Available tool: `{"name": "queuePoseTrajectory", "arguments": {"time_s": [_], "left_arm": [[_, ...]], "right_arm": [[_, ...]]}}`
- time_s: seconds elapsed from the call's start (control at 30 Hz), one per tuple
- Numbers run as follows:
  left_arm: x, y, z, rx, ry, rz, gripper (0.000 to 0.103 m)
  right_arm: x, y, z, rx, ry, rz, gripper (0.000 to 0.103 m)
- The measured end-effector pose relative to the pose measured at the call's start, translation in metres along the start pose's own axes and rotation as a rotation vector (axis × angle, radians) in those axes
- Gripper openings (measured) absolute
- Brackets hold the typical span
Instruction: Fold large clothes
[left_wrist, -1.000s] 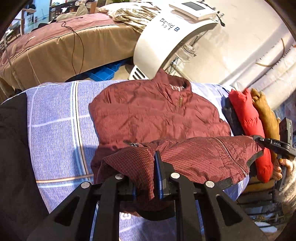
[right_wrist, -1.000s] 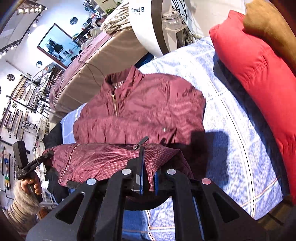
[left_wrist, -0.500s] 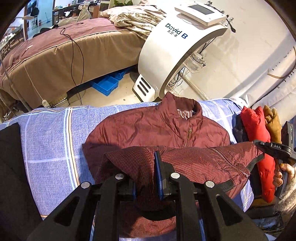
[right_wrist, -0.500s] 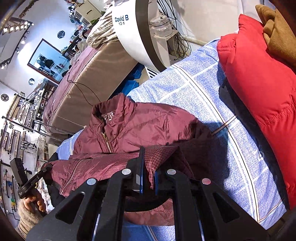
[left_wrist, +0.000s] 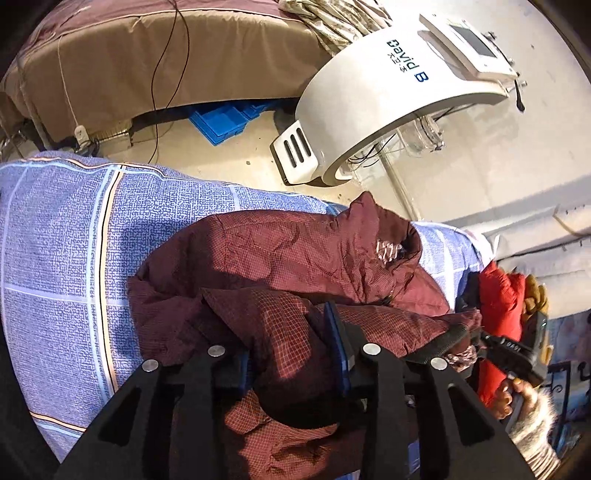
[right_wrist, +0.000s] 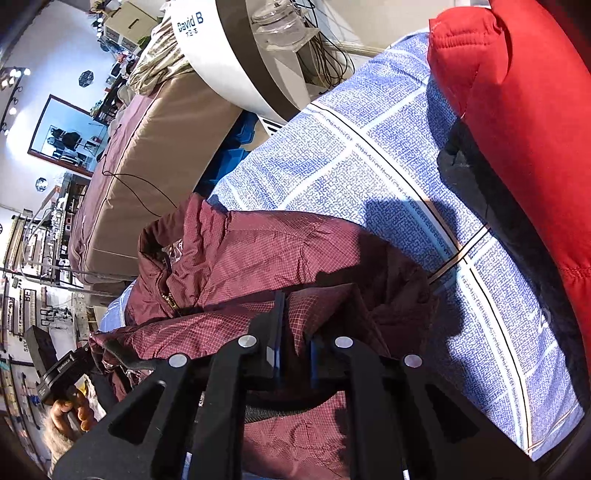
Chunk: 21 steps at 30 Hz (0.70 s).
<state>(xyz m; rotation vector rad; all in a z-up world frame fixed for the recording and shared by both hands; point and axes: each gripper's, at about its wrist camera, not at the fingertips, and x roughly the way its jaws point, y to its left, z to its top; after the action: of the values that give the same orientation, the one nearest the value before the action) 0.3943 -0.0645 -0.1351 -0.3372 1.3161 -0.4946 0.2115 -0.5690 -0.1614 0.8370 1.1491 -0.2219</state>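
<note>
Two tools, left tool (left_wrist: 295, 354) and right tool (right_wrist: 293, 354), pinch one maroon jacket (left_wrist: 295, 251).

Beige floor (left_wrist: 240, 155); brown-covered bed (left_wrist: 147, 66); white curved machine (left_wrist: 369, 92) against the pale wall (left_wrist: 535, 155); framed mirror (right_wrist: 70, 136) on the far wall.

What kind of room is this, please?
Probably a beauty or therapy treatment room, not a home bedroom: a white arched machine marked "David B" stands on the floor, beside a covered treatment bed, and a wall mirror hangs opposite.
</note>
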Motion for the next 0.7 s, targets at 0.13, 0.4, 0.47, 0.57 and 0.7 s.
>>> {"name": "queuePoseTrajectory", "arguments": {"time_s": [0.13,0.4,0.47,0.57,0.7], "left_arm": [[-0.028,0.015,0.011,-0.126,-0.092,-0.104,0.060],[-0.071,-0.012,0.003,0.102,-0.200,0.088,0.085],[-0.066,-0.022,-0.015,0.176,-0.180,0.142,0.085],[-0.050,-0.030,-0.052,0.250,-0.133,0.189,0.085],[-0.022,-0.047,-0.119,0.353,-0.059,0.249,0.085]], "right_arm": [[0.009,-0.011,0.005,0.068,0.027,0.030,0.015],[0.006,-0.028,0.012,0.279,0.012,0.192,0.057],[-0.007,-0.017,0.012,0.238,-0.032,0.167,0.064],[-0.022,0.009,0.004,0.099,-0.081,0.087,0.068],[-0.023,0.052,-0.039,-0.209,-0.070,-0.058,0.075]]}}
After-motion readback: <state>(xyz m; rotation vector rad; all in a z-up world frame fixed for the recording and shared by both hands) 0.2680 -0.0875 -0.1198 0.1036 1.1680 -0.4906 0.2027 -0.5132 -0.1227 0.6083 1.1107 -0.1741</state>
